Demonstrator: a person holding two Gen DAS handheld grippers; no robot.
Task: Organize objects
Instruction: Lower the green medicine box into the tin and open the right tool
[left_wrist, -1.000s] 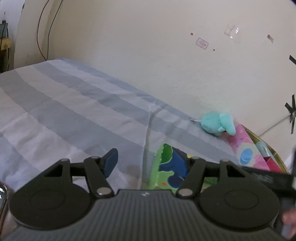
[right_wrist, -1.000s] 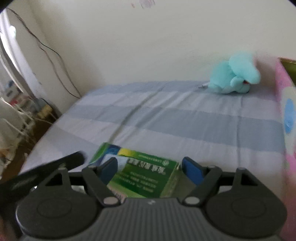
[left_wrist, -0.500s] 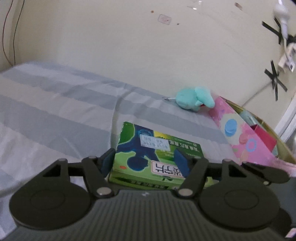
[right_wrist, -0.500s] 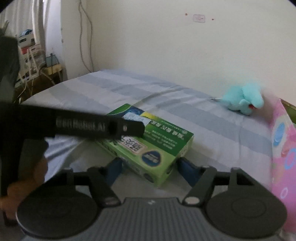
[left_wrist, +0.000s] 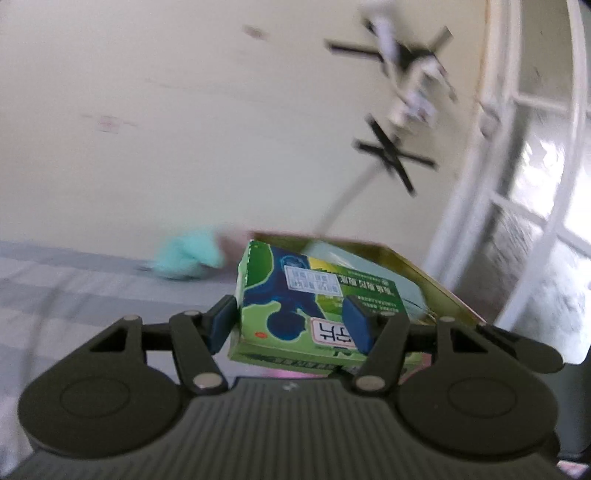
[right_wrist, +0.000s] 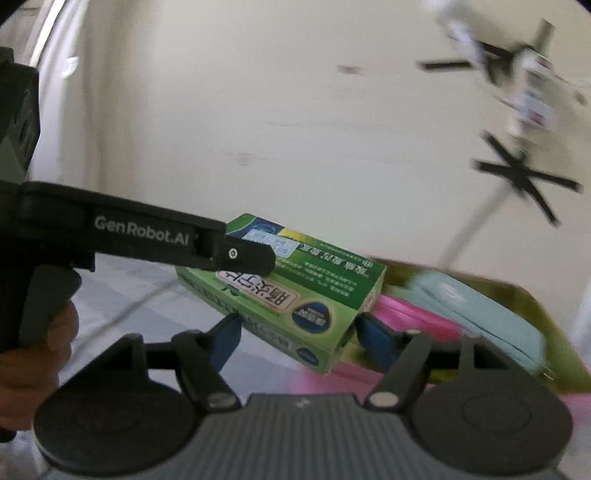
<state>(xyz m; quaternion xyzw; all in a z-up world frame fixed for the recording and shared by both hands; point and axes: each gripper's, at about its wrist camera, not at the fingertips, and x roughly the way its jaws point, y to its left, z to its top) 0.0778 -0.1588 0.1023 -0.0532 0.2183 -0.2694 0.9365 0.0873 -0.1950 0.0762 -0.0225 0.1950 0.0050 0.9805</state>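
The green rectangular cardboard box (left_wrist: 317, 314) hung lifted before the gold-rimmed bin (right_wrist: 546, 317), pinched by 2 grippers: left gripper (left_wrist: 291, 325) closing, right gripper (right_wrist: 299, 332) easing wider. It looked light, stiff, crushable; short ends suit gripping.

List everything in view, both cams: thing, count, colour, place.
box: 1, green and blue, lifted off the bed between both tools
plush: 1, teal, on the bed by the wall, blurred
bed: 1, grey-striped sheet, lower left
bin: 1, olive rim with pink side, right of the box
pouch: 1, pale blue, in the bin
tape crosses: 2, black, on the wall
window: 1, white frame, far right
left tool: 1, black, blue pads, closing on the box
right tool: 1, black, blue pads astride the box, opening
hand: 1, on the left tool's grip
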